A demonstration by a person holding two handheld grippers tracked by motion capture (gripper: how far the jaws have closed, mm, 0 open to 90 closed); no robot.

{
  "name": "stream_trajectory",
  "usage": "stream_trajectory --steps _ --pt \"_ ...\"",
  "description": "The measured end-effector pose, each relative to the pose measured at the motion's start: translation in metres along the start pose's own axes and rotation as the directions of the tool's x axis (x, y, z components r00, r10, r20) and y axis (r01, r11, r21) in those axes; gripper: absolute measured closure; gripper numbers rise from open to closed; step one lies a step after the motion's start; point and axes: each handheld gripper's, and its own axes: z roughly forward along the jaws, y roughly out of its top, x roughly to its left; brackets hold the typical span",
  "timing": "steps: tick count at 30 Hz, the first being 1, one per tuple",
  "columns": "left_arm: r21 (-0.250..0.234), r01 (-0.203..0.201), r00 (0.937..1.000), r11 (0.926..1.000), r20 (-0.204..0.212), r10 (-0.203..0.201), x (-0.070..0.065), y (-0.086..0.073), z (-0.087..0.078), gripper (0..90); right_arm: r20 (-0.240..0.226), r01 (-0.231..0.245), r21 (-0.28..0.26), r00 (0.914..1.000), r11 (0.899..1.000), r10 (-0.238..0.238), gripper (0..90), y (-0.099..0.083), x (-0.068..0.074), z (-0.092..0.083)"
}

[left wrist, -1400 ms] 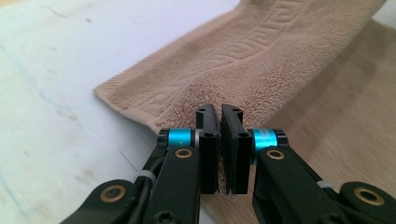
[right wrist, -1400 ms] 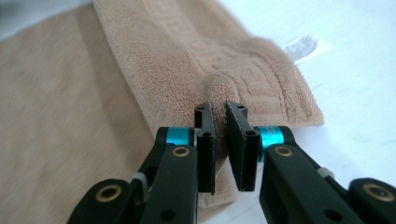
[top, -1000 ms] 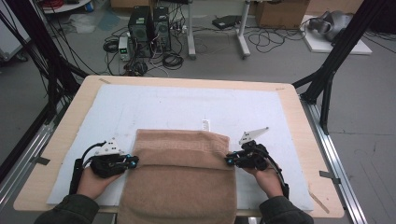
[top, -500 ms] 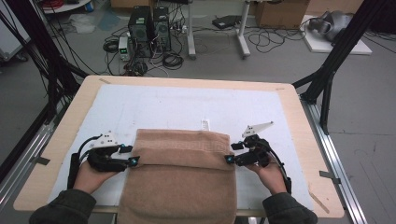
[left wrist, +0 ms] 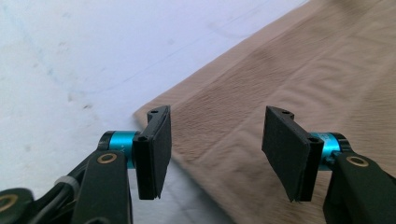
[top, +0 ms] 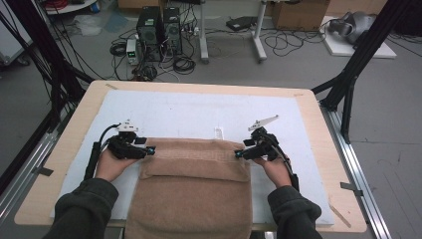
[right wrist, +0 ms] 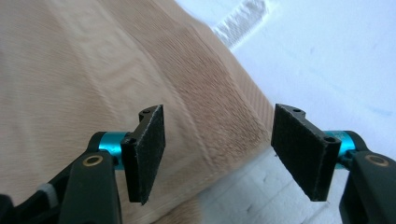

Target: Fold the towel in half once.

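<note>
A tan towel [top: 191, 191] lies folded on the white mat [top: 199, 112] that covers the bench [top: 308, 107], at the middle of the bench's near edge; its lower part hangs over that edge, and its folded far end forms a thick band across the mat. A small white label [top: 219, 132] sticks out on the mat just beyond the towel's far edge. Beyond the bench's far edge the floor holds computer cases [top: 159, 25], tangled cables and a white stand; black frame legs rise at the left and right.

The left hand-held gripper [top: 149, 150] sits at the towel's far left corner, held low by the person's left hand [top: 112, 164], with the forearm coming in from the near edge. In the left gripper view its jaws stand apart, the towel's corner [left wrist: 224, 126] beyond and below them, with nothing pinched between the pads. The jaws have just been opening.

The right hand-held gripper [top: 239, 155] sits at the towel's far right corner, in the person's right hand [top: 276, 167], pointing inward at the towel. In the right gripper view its jaws are also parted, the folded towel edge [right wrist: 219, 121] under the gap, the pads clear of the cloth. These jaws too have just been opening.

Bare mat runs wide beyond the towel toward the far edge and to both sides, up to the wooden rim.
</note>
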Motion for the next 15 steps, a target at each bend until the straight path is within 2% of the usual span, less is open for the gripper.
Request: stream_trajectory --steps 3,4,7,9,11,13,15 --pt "0.028 0.025 0.9997 0.9993 0.003 -0.025 0.0050 -0.0034 0.0101 46.5 0.003 -0.011 0.024 0.9999 1.000 0.011 37.0 -0.0006 -0.0040 0.0096" --pt "0.022 0.015 0.9999 0.9997 -0.009 -0.014 0.0041 -0.0033 0.0104 47.2 0.007 -0.009 0.032 0.9999 0.999 0.009 38.2 -0.0009 -0.0049 0.0126" --pt "0.026 -0.025 0.9993 0.9993 -0.028 0.025 0.0006 -0.0033 0.0104 55.9 0.051 0.022 0.042 0.9984 0.999 -0.025 52.0 -0.0006 -0.0039 0.0125" --pt "0.031 -0.030 0.9993 0.9991 -0.022 0.031 -0.0004 -0.0030 0.0102 61.2 0.075 0.044 0.052 0.9960 0.998 -0.048 61.2 -0.0005 -0.0019 0.0125" --pt "0.024 -0.018 0.9998 0.9995 -0.008 0.018 -0.0011 -0.0029 0.0112 68.3 0.096 0.066 0.056 0.9928 0.996 -0.071 67.5 -0.0014 0.0005 0.0128" --pt "0.022 -0.007 1.0000 0.9997 -0.007 0.007 -0.0003 -0.0029 0.0111 72.8 0.075 0.058 0.045 0.9953 0.997 -0.061 74.9 -0.0022 -0.0004 0.0128" --pt "0.025 0.005 0.9999 0.9997 0.012 -0.005 0.0019 -0.0033 0.0101 77.7 0.044 0.048 0.037 0.9978 0.998 -0.049 79.9 -0.0027 -0.0032 0.0126"
